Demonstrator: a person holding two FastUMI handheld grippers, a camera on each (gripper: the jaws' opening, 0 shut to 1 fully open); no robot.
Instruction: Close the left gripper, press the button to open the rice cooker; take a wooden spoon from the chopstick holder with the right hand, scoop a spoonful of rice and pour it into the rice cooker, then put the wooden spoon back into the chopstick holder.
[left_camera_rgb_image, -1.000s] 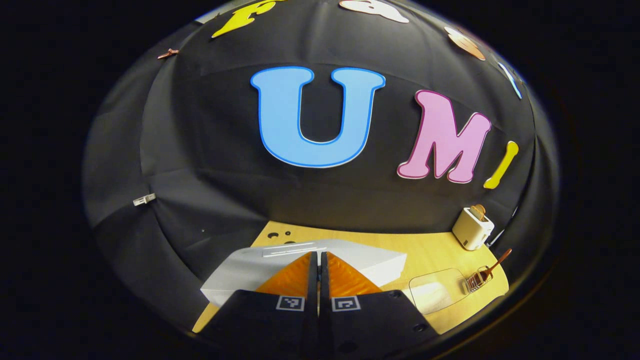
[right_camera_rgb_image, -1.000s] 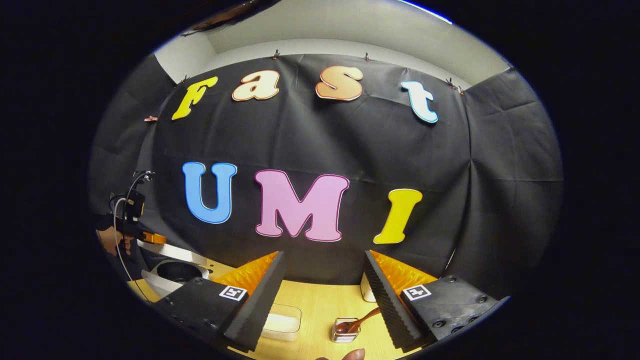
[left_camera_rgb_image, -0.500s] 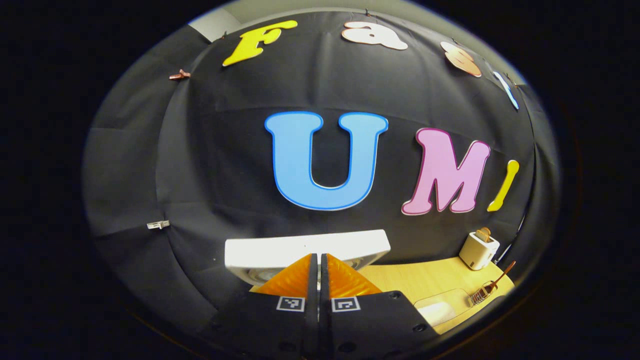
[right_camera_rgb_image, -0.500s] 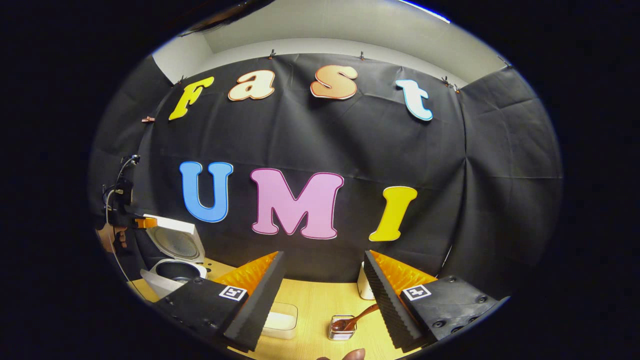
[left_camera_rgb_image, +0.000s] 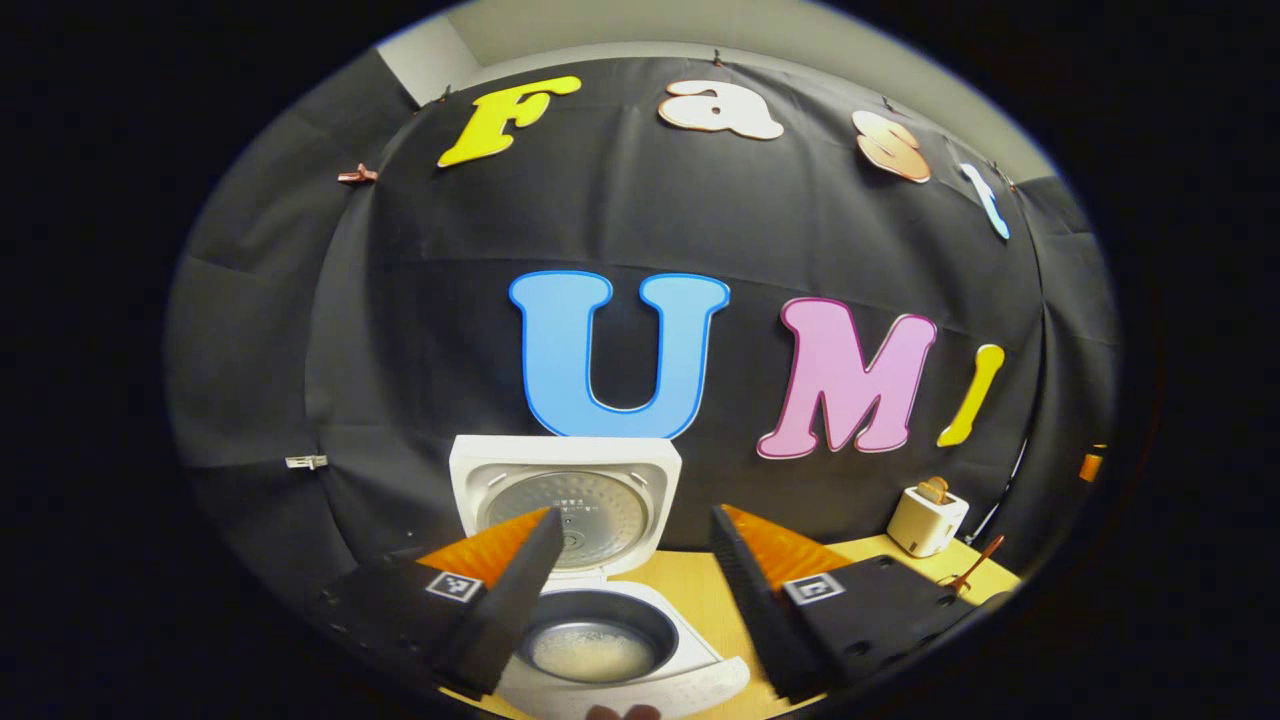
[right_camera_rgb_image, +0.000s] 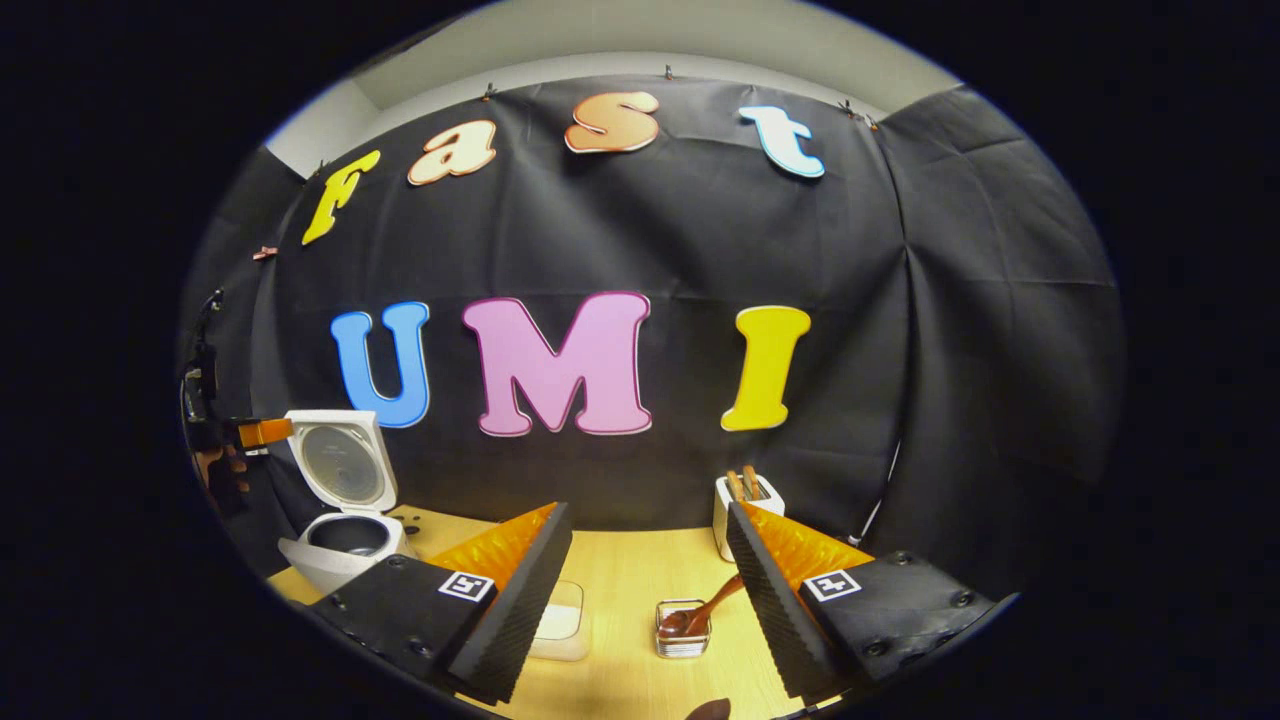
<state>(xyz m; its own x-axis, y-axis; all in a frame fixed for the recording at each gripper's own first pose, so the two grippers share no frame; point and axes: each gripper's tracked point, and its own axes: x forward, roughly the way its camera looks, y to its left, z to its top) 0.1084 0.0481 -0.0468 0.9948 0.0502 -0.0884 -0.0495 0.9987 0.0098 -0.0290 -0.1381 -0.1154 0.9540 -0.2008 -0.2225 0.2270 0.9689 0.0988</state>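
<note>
White rice cooker (left_camera_rgb_image: 600, 600) sits at lower centre of the left gripper view, lid (left_camera_rgb_image: 565, 505) upright. Left hand-held gripper (left_camera_rgb_image: 630, 590) and right hand-held gripper (right_camera_rgb_image: 650, 590) are spread apart, empty. Wooden spoon (right_camera_rgb_image: 700, 615) leans in the chopstick holder (right_camera_rgb_image: 683, 630) on the counter (right_camera_rgb_image: 630, 570).

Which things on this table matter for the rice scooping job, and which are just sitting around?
Part of the job:
rice cooker, lid up
wooden spoon
chopstick holder, holding the spoon
clear rice container
left gripper, fingers apart
right gripper, fingers apart

Just sitting around:
toaster
wooden table
</note>
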